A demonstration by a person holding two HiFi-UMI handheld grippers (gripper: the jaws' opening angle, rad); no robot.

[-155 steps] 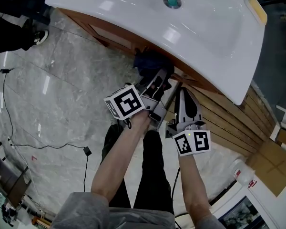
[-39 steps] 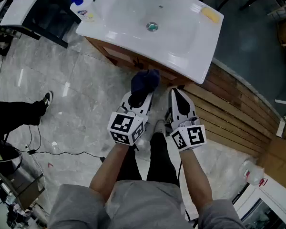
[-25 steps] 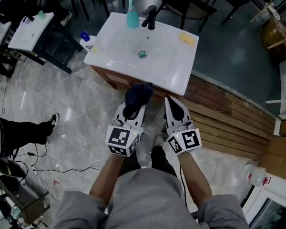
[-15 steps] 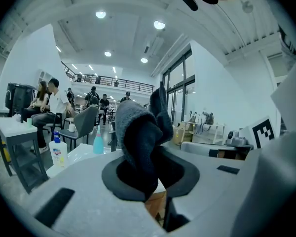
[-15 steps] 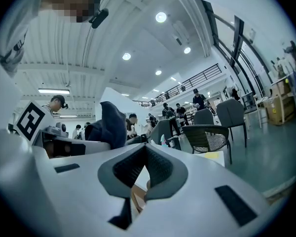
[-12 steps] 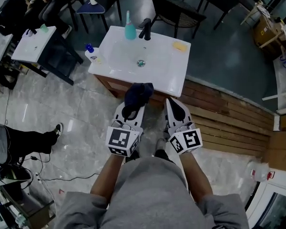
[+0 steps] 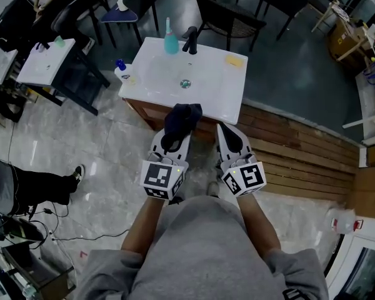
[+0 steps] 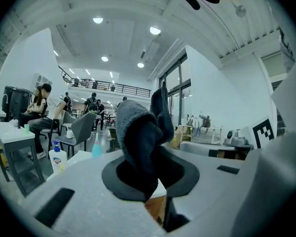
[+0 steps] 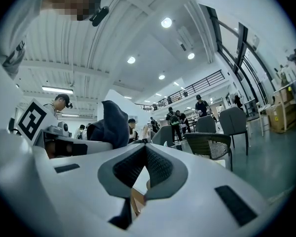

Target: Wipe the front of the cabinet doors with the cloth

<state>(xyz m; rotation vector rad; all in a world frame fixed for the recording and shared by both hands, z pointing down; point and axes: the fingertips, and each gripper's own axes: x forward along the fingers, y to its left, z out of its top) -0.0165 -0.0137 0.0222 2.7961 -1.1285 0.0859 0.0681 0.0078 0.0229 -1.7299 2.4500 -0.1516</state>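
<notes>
The left gripper (image 7: 173, 132) has its jaws clamped on the dark blue cloth (image 7: 182, 116), which bunches up out of the pads and stands proud of the tips; in the left gripper view the cloth (image 8: 138, 139) fills the space between the two pads and folds over above them. Just to its right, held level with it and apart from it, the right gripper (image 7: 230, 136) has its jaws closed together with nothing between them (its own view shows the ribbed pads (image 9: 158, 167) meeting at the tip, with only a sliver of brown wood seen through the gap lower down). From that gripper's view the cloth (image 9: 111, 124) rises off to the left. Directly ahead of both sets of tips stands the wooden cabinet (image 7: 147, 110) under a white basin (image 7: 228, 99); the cloth is close to the basin's near edge, though whether it touches the cabinet front cannot be told. Beyond the grippers, at the far rim of the basin, are a teal bottle (image 7: 170, 42) and a black tap (image 7: 190, 39). To the right of the right gripper runs wooden slat flooring (image 7: 300, 158).
</notes>
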